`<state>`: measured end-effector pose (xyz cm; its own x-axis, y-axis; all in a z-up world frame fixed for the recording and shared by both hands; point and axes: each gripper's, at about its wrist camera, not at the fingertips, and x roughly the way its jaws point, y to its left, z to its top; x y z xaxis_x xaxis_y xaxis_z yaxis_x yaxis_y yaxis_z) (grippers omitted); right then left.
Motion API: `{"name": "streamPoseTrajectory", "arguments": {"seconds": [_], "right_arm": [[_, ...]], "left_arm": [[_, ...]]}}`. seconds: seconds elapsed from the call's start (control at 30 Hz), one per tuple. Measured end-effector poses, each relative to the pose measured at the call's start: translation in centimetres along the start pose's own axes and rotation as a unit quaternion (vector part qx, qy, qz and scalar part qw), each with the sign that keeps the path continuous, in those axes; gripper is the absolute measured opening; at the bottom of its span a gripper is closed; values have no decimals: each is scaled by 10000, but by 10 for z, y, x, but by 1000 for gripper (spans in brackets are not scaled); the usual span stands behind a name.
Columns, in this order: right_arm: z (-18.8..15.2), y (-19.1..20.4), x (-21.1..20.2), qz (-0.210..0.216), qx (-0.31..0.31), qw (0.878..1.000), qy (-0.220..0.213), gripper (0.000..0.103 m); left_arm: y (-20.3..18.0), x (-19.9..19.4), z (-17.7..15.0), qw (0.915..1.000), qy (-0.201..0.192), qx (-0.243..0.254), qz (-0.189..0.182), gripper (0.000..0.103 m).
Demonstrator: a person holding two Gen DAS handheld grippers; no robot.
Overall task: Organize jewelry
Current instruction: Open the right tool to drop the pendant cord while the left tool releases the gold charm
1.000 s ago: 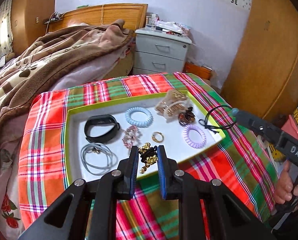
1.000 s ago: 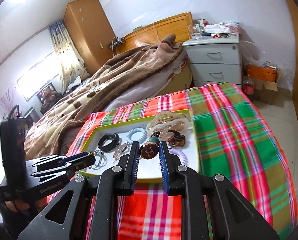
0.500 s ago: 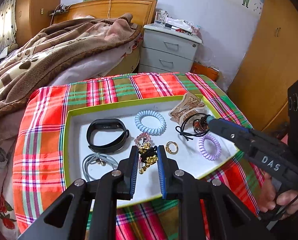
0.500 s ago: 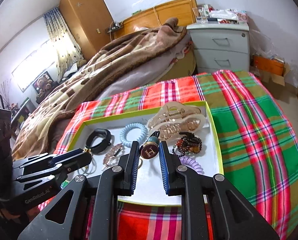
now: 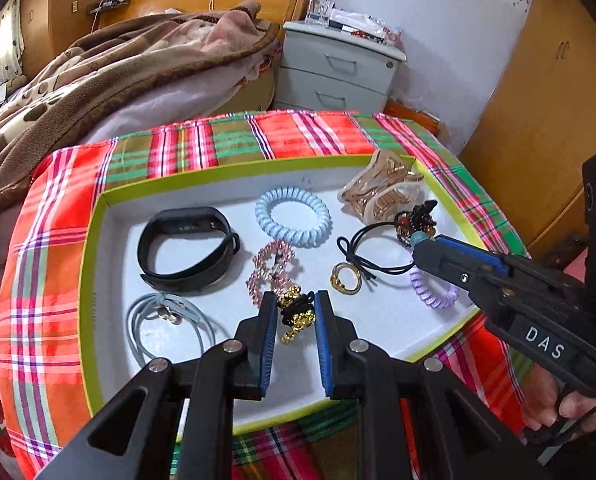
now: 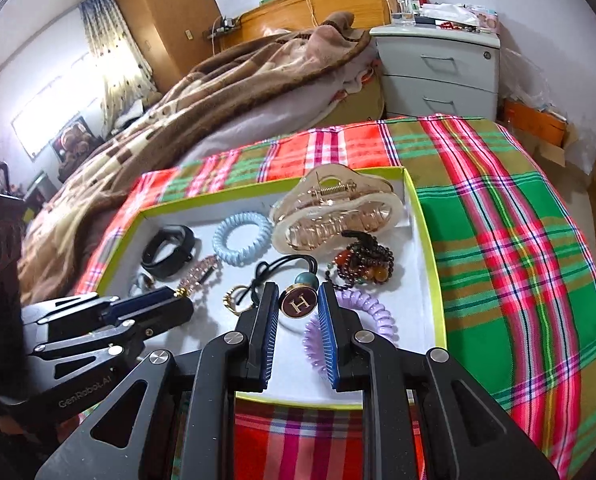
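Left wrist view: I am seeing my left gripper pinching a black hair tie with gold charms over the near edge of the white tray. My right gripper is clamping a round "H" charm on a black elastic, hovering near the tray's near right corner beside the purple coil tie.

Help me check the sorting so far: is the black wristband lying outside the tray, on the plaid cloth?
No, the black wristband lies inside the tray, on its white floor left of the blue spiral hair tie.
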<state>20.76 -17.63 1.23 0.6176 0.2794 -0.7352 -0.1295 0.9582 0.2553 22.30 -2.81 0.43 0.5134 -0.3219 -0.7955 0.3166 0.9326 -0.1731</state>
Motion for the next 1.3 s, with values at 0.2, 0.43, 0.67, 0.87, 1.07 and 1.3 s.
{"name": "streamPoseTrajectory", "arguments": {"seconds": [0.2, 0.43, 0.67, 0.87, 1.07, 1.3], "right_arm": [[-2, 3, 6, -105, -127, 9998, 109, 21], [-2, 9, 8, -281, -372, 9988, 120, 21], [-2, 18, 12, -496, -678, 9963, 168, 21], [-4, 21, 13, -583, -791, 9950, 198, 21], [-3, 21, 14, -668, -827, 9941, 196, 21], [-4, 19, 12, -634, -774, 9948, 184, 30]], "left_arm": [[-2, 4, 1, 9999, 90, 49, -19, 20], [-4, 9, -1, 9999, 130, 67, -10, 20], [-5, 9, -1, 9999, 136, 56, 46, 20], [-5, 9, -1, 9999, 144, 45, 36, 21], [-7, 9, -2, 9998, 146, 109, 108, 31], [-6, 7, -4, 9997, 166, 70, 186, 34]]}}
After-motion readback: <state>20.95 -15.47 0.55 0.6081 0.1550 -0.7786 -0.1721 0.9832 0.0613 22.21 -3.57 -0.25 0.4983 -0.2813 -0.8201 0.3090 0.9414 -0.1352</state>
